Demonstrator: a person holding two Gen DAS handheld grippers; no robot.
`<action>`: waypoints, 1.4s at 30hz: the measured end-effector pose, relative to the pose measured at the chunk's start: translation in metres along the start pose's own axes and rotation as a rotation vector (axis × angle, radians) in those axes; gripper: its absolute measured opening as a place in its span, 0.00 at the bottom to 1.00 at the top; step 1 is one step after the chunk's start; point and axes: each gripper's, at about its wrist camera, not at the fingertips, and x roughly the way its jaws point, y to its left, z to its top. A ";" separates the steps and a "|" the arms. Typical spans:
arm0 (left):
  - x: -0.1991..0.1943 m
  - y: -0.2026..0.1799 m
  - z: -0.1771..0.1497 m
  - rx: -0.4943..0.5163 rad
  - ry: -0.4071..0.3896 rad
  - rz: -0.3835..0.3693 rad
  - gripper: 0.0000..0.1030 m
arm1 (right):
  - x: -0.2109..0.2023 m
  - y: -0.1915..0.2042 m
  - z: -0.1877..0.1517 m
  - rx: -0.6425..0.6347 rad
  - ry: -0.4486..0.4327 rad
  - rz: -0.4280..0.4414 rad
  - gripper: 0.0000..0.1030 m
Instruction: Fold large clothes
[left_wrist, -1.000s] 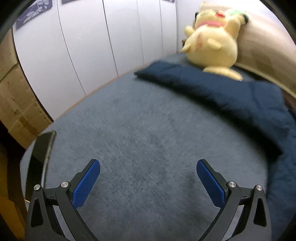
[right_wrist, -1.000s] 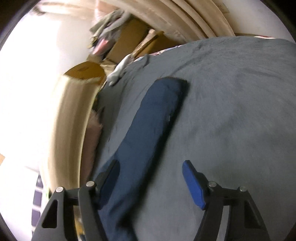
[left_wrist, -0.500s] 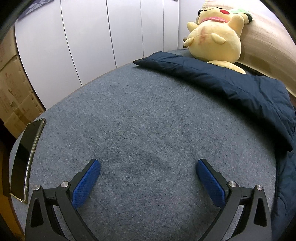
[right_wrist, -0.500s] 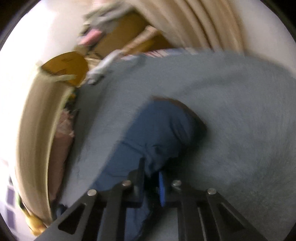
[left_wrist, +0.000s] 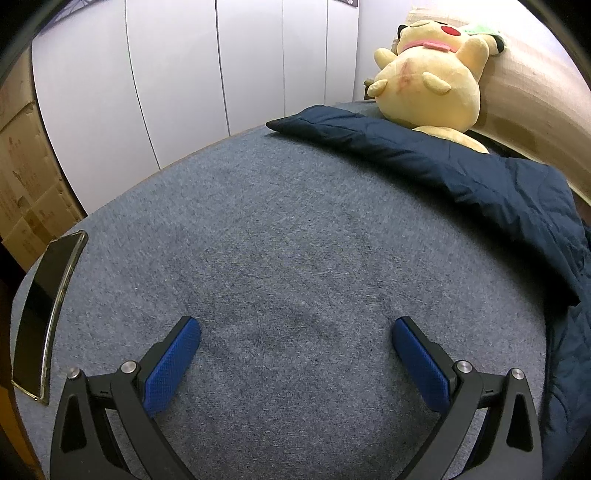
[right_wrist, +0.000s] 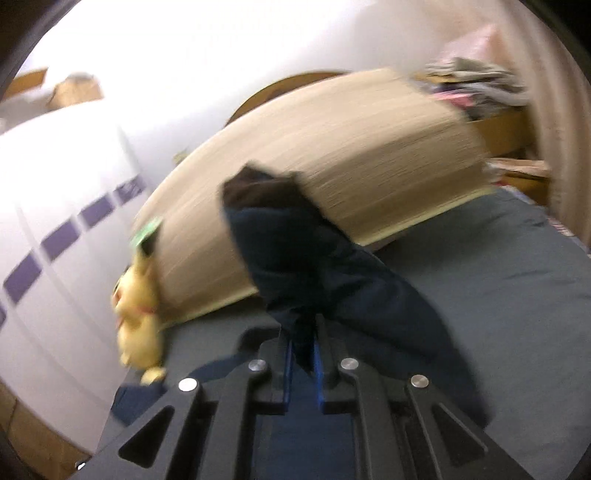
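A navy quilted jacket (left_wrist: 480, 177) lies along the far right side of a grey bed cover (left_wrist: 295, 258), one sleeve reaching toward a yellow plush toy (left_wrist: 428, 85) by the headboard. The left gripper (left_wrist: 295, 354) hovers spread wide over bare cover, holding nothing. The right gripper (right_wrist: 303, 354), in a blurred view, is pinched on a lifted fold of the jacket (right_wrist: 295, 258). The padded fabric looks soft, bulky and limp; hems or sleeve ends seem the best holds.
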 end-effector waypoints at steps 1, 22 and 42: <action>0.000 0.000 0.000 0.000 -0.001 -0.001 1.00 | 0.012 0.019 -0.017 -0.008 0.035 0.021 0.10; -0.036 -0.012 0.021 -0.049 0.106 -0.191 0.99 | 0.063 -0.008 -0.114 0.115 0.271 0.132 1.00; -0.036 -0.324 0.012 0.230 0.484 -0.633 0.09 | -0.058 -0.182 -0.160 0.401 0.140 0.041 1.00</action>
